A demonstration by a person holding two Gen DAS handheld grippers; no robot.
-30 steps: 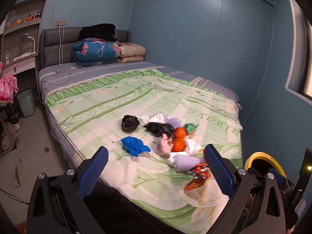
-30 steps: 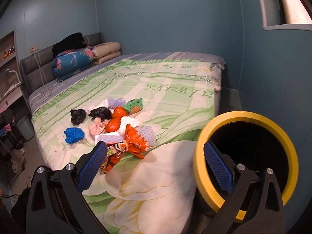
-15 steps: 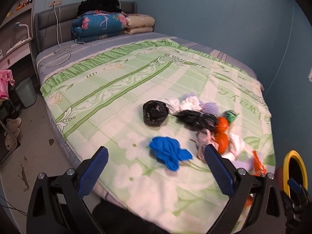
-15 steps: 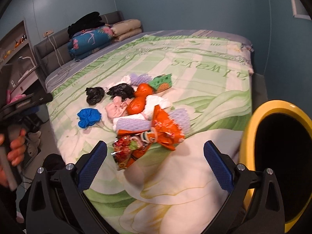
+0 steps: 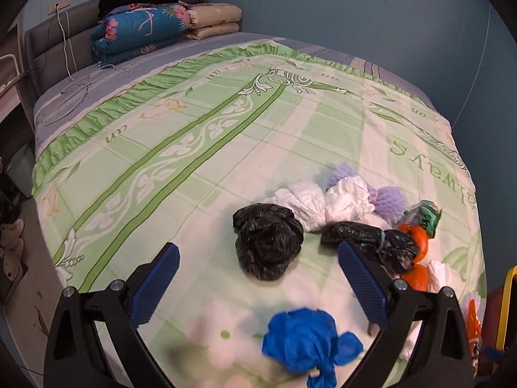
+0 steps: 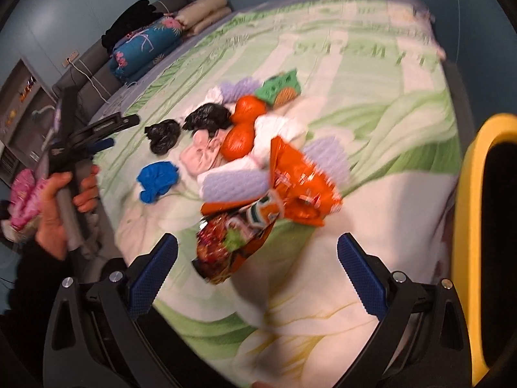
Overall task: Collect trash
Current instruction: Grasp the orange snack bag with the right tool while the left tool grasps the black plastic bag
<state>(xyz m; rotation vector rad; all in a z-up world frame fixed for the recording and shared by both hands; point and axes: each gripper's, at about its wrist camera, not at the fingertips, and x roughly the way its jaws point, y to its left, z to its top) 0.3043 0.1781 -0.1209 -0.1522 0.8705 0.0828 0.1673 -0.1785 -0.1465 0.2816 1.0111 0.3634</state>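
Trash is lying heaped on the bed [image 5: 200,148] while I am bringing my left claw [image 5: 258,278], wide and empty, closer over the black bag [image 5: 268,239] and blue wad [image 5: 303,336], my right claw [image 6: 258,274] nearing the snack wrappers [image 6: 258,223], nothing collected yet.

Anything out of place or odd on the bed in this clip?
Yes: a heap of litter sits on the made bed, near its foot. It includes a black bag, a blue wad, white wads, orange fruit and snack wrappers. Both tongs are open and empty.
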